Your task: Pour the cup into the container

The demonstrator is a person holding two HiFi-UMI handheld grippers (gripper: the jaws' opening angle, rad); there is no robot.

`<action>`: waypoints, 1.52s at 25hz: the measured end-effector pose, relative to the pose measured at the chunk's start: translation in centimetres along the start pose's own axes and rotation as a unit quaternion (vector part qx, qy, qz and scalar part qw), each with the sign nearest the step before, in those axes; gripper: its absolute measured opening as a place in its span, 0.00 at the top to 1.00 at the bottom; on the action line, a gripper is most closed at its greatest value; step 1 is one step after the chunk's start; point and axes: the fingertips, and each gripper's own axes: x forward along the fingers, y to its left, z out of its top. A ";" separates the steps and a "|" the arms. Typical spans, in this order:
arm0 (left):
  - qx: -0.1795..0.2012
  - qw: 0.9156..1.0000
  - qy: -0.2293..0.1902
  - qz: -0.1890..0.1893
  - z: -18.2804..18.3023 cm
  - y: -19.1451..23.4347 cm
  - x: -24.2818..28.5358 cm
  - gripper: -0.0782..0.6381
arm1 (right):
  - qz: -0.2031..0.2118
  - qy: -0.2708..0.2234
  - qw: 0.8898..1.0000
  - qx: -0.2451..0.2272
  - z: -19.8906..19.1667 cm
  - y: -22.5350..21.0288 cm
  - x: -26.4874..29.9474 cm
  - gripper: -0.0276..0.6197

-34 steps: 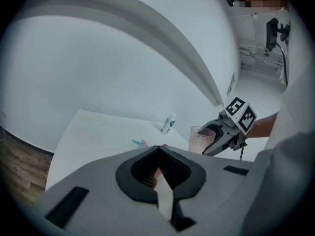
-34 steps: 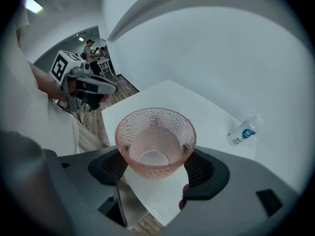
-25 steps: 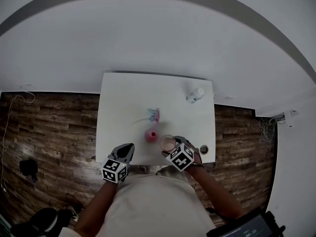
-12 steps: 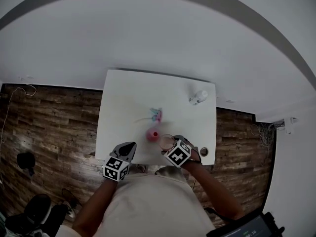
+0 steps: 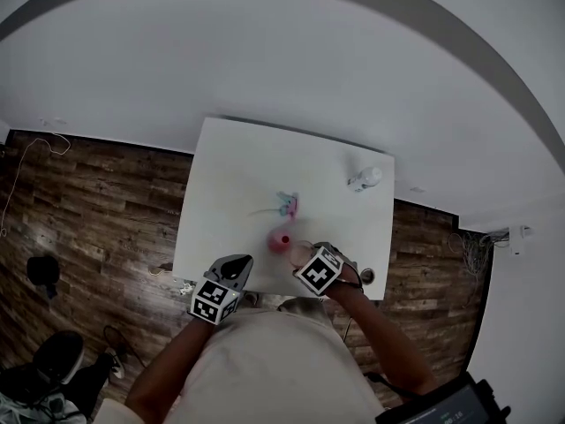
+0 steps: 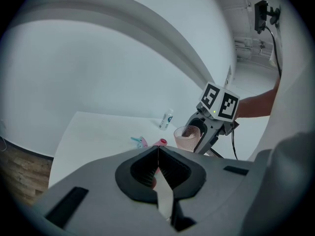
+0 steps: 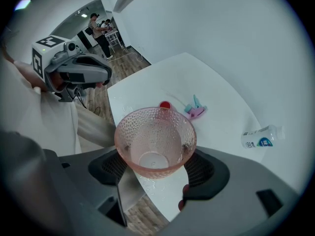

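The right tongs [image 7: 155,167] are clamped on a pink, dimpled cup [image 7: 155,141], with 1 dark pad pressed to each side of its wall. In the right gripper view the cup fills the middle of the frame, its mouth open to the camera; its bottom looks clear and a few drops cling inside. Small drops also lie on the white tabletop [image 7: 216,132] just below the cup.

In the head view the cup [image 5: 301,252] sits low in the centre of the frame, near the tabletop's [image 5: 238,175] lower edge. It is just right of the small red container [image 5: 280,241]. I cannot tell whether the 2 touch. In the right gripper view the container [image 7: 165,105] shows right above the cup's far rim, its round red top facing up.

The left tongs [image 6: 157,155] are pressed together with nothing between them. In the head view they [image 5: 237,261] hang at the tabletop's lower left edge, well apart from the cup.

Above the container in the head view lies a small pink and teal object [image 5: 287,204]. A white bottle [image 5: 368,177] with a blue label lies on its side near the upper right corner. Dark wood floor [image 5: 88,201] shows on both sides.
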 end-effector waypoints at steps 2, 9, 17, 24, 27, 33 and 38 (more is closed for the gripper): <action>0.002 1.000 0.001 -0.002 0.0 -0.1 0.1 0.88 | 0.003 0.010 1.000 -0.003 0.0 -0.1 0.2 0.40; 0.002 1.000 -0.004 0.000 -1.2 0.7 0.2 0.88 | 0.013 0.042 0.999 -0.018 0.0 0.1 1.7 0.40; -0.008 1.000 -0.011 0.004 -0.4 0.7 0.0 0.88 | 0.020 0.069 0.997 -0.028 0.6 -0.4 0.8 0.40; -0.015 1.000 -0.021 0.010 -0.7 1.3 0.1 0.88 | 0.034 0.094 0.995 -0.021 0.7 -0.5 1.7 0.40; -0.019 1.000 -0.019 0.010 -0.8 1.4 -0.1 0.88 | 0.034 0.104 0.994 -0.017 0.8 -0.7 1.7 0.40; -0.023 0.999 -0.022 0.012 -0.7 1.9 -0.4 0.88 | 0.044 0.123 0.991 -0.010 1.0 -0.8 1.5 0.40; -0.026 0.999 -0.022 0.013 -0.7 2.4 -0.7 0.88 | 0.054 0.142 0.988 -0.009 1.2 -0.6 1.3 0.40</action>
